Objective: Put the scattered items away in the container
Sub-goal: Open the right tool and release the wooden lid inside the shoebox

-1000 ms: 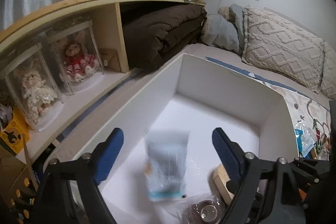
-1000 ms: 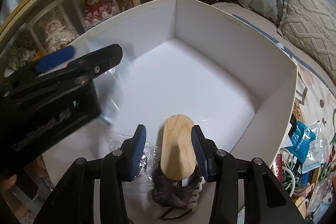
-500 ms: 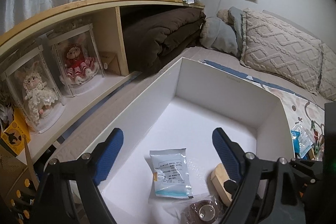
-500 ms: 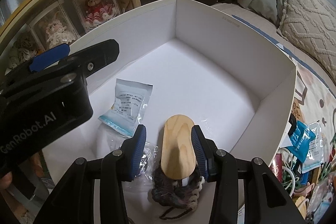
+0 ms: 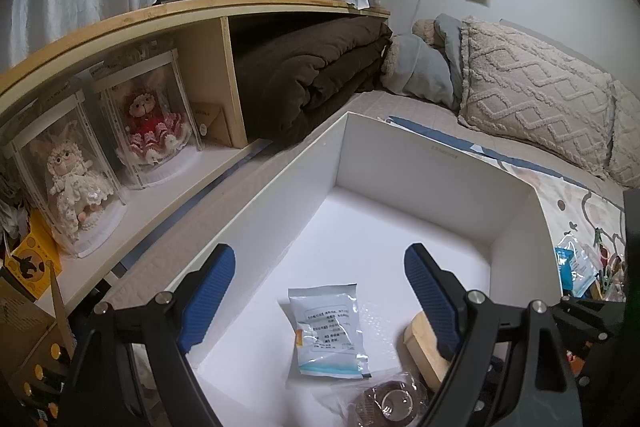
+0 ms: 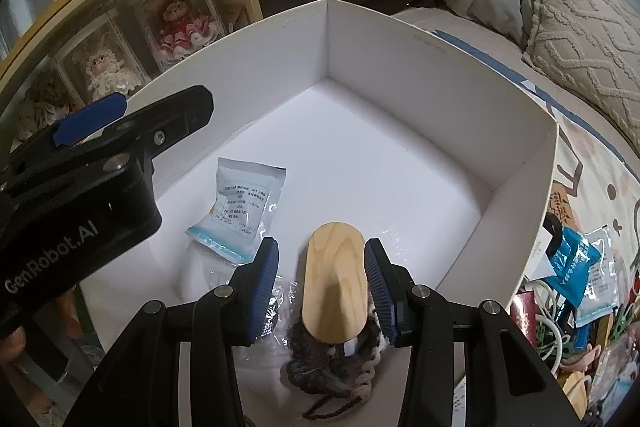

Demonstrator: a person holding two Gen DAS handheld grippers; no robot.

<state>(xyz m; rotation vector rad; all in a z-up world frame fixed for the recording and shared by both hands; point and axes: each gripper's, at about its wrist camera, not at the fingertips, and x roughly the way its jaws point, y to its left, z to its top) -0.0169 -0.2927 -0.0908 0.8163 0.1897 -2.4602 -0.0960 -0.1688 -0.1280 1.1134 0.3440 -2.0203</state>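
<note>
Dim, cool indoor light; both views sharp now, the white box (image 6: 400, 155) brightest mid-frame, black fisheye vignette curving the corners, shelf (image 5: 200, 11) bowed upper left.

A home bedroom: a bed with knitted pillows (image 5: 532, 99), a folded brown duvet (image 5: 304, 75), and boxed dolls (image 5: 148, 123) on a shelf.

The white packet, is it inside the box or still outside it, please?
Inside: the white packet lies flat on the floor of the box.

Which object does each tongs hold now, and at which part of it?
The right tongs hold the wooden brush, gripped by its two long sides. The left tongs are open and hold nothing; the sachet lies in the box.
</note>
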